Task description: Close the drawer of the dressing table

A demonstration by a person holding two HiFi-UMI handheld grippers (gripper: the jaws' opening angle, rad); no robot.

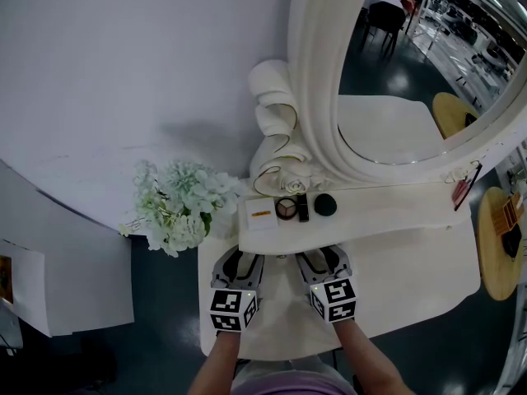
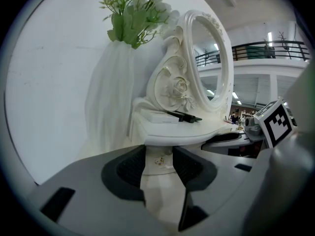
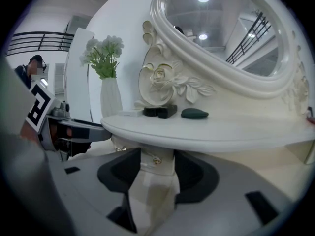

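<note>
The white dressing table [image 1: 412, 278] has a raised shelf [image 1: 387, 212] below its mirror. Under that shelf runs a white drawer front with small gold knobs. In the left gripper view one knob [image 2: 159, 160] shows between the dark pads [image 2: 129, 168] of my left gripper [image 2: 158, 165]; its jaws stand apart. The right gripper view gives the same picture: another knob [image 3: 156, 160] sits in the gap of my right gripper [image 3: 157, 165]. Seen from the head, the left gripper [image 1: 239, 262] and the right gripper [image 1: 324, 259] lie side by side, tips under the shelf edge. I cannot tell whether the pads touch the front.
On the shelf lie a white box [image 1: 260, 214], a round compact [image 1: 287, 208], a black case [image 1: 303, 207] and a dark green oval [image 1: 325, 205]. White flowers in a vase [image 1: 177, 204] stand left. The oval mirror [image 1: 412, 72] rises behind; a round wooden stool [image 1: 502, 245] stands right.
</note>
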